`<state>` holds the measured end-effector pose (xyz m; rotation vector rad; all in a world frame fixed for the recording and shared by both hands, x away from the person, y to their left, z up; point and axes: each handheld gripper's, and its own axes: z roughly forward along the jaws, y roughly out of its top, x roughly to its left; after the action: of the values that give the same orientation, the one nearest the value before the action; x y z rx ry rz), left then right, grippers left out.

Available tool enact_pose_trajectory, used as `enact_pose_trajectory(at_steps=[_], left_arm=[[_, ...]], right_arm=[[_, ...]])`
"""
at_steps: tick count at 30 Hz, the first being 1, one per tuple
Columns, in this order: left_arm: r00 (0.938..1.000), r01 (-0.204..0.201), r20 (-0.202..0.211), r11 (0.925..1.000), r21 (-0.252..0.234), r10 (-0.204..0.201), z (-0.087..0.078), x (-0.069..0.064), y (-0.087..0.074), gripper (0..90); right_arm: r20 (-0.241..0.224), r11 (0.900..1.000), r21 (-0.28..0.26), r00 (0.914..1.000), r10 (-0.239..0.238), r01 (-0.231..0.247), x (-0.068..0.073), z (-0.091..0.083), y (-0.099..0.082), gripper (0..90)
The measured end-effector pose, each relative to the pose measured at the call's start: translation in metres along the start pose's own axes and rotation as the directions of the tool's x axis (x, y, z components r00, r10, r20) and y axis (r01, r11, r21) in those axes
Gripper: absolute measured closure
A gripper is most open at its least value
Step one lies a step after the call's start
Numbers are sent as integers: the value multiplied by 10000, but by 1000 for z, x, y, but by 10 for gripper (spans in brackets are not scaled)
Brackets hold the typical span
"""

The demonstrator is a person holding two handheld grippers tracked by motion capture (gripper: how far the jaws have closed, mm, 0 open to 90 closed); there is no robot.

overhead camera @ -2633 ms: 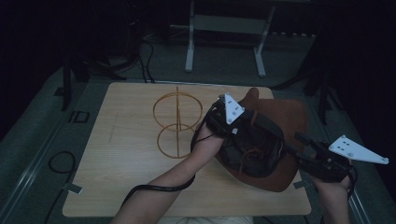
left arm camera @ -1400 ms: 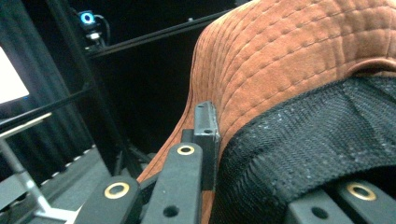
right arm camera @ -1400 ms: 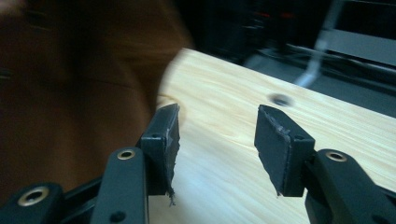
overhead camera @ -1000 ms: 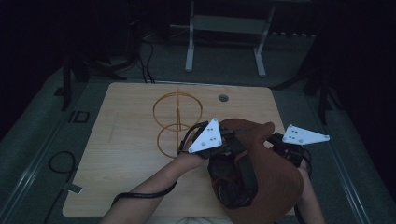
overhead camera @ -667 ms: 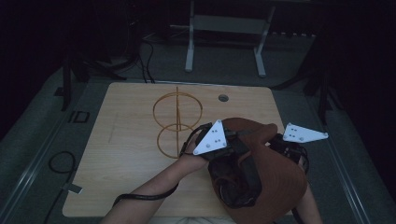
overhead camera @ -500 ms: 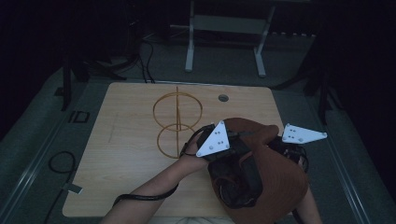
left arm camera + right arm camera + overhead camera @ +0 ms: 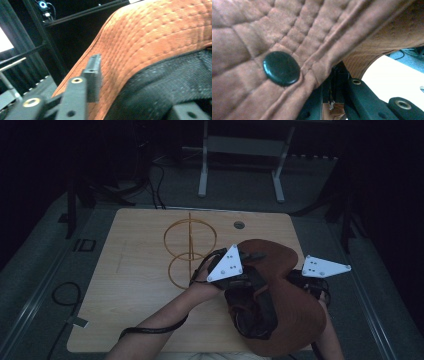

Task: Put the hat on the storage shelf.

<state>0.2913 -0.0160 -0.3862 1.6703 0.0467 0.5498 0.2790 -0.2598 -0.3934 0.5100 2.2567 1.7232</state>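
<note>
Resting over the near right part of the counter (image 7: pixel 135 285), a brown hat (image 7: pixel 295 320) lies between the two claws. Its inner side faces up, and a black mesh lining (image 7: pixel 255 312) shows there.

The left claw (image 7: pixel 235 270) is at the left edge of the hat, with its grey plate on top. In the left gripper view, one black jaw stands against the outer side of the stitched orange-brown brim (image 7: pixel 155 42), and the other jaw is low at the right, on the side of the black lining (image 7: pixel 162 85). The brim passes between them, so this claw seems to grip the brim, though the contact of the second jaw is not clear.

The right claw (image 7: pixel 310 282) is at the right edge of the hat, also under its grey plate. In the right gripper view, quilted brown fabric (image 7: pixel 244 42) with a round black button (image 7: pixel 281 68) covers the jaws. A folded seam of the fabric goes down between the two black jaws, which stand close together on it. This claw is closed on the hat.

A gold wire stand (image 7: pixel 190 250), made of rings on a thin upright rod, is on the counter just left of the left claw. A small round hole (image 7: pixel 239 225) is in the counter near the far edge.
</note>
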Motion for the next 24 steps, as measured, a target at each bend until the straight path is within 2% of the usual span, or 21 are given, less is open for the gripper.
enact_pose_trajectory(at_steps=[1,5,7,8,10,13,16,17,18,20,21,22,23,24], left_arm=[[10000,-65,-54,9999,83,66,-2,0,2,529],[9997,-160,-170,9995,267,164,-3,0,5,491],[9994,-242,-252,9986,463,254,-5,1,7,442],[9992,-238,-308,9971,716,260,-6,1,8,424],[9990,-247,-353,9966,784,275,-7,1,9,376],[9984,-372,-379,9927,1145,418,-10,2,10,355],[9970,-599,-393,9859,1565,668,-13,2,12,326],[9963,-694,-378,9822,1743,771,-14,2,13,300],[9958,-767,-341,9754,2066,855,-15,3,14,284],[9954,-778,-368,9725,2197,880,-16,3,15,266],[9944,-862,-390,9675,2376,982,-17,2,15,188],[9936,-861,-496,9646,2491,1014,-18,3,15,188],[9945,-692,-597,9663,2480,866,-23,6,15,173],[9951,-272,-871,9766,2135,468,-32,13,14,174]], right_arm=[[89,10000,17,9999,-73,72,0,-2,1,875],[152,10000,-8,9999,-48,48,-1,-5,3,875],[194,9999,24,9997,-117,116,0,-5,4,876],[170,9999,50,9998,-138,137,1,-4,4,876],[165,9998,107,9997,-183,181,1,-3,4,876],[156,9994,205,9995,-269,266,3,-2,4,876],[128,9985,389,9992,-383,378,5,1,4,876],[32,9981,461,9991,-414,412,6,3,3,876],[2,9978,509,9991,-425,425,6,4,3,876],[4,9976,542,9990,-441,440,7,5,3,876],[-30,9977,527,9991,-424,425,7,5,2,877],[-30,9977,527,9991,-424,425,7,5,2,877],[-10,9989,384,9997,-253,253,6,3,1,878],[127,9999,86,9999,59,-60,-1,-7,0,878]])
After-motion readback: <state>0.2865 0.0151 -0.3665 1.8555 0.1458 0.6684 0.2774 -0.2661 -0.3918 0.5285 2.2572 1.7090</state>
